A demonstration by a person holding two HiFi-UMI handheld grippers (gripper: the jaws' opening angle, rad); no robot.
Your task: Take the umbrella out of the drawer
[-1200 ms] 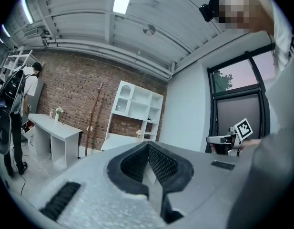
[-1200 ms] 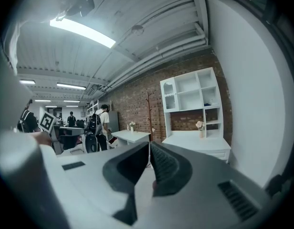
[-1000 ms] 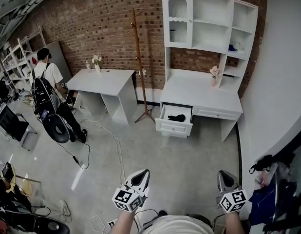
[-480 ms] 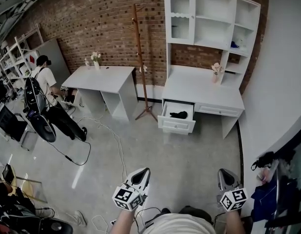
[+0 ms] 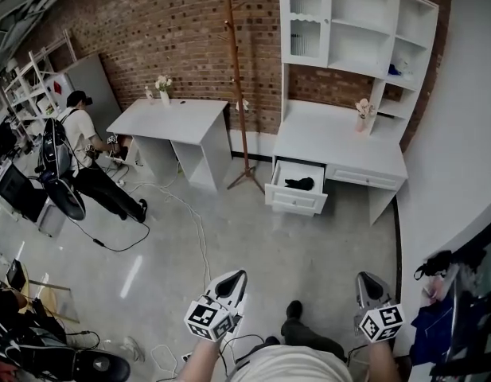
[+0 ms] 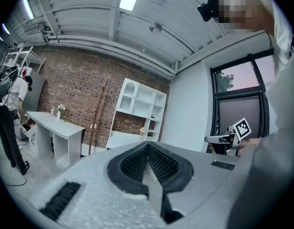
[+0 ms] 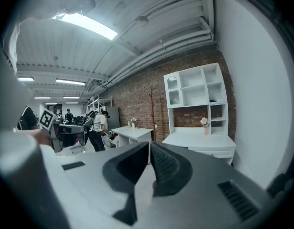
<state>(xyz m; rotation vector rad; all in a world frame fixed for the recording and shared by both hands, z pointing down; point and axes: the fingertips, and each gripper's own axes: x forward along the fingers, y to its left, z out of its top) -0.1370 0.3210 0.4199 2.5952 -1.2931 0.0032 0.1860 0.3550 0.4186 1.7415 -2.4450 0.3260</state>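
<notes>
A white desk with a hutch [image 5: 340, 146] stands against the brick wall. Its left drawer [image 5: 295, 199] is pulled open, and a black folded umbrella [image 5: 299, 184] lies inside. Both grippers are held low at the bottom of the head view, far from the drawer. My left gripper [image 5: 235, 275] is shut and empty, its ribbed pads meeting at the tip [image 6: 147, 146]. My right gripper [image 5: 364, 277] is also shut with nothing held [image 7: 149, 144]. The desk shows ahead in the right gripper view [image 7: 199, 138].
A wooden coat stand [image 5: 239, 94] and a white table [image 5: 169, 116] stand left of the desk. A person with a backpack [image 5: 70, 153] bends at far left. Cables [image 5: 196, 233] trail over the grey floor. Dark clutter [image 5: 456, 293] sits by the right wall.
The desk and open drawer have shifted a little right and up in the head view as I moved across the floor. The person at left has shifted. Both grippers stay shut.
</notes>
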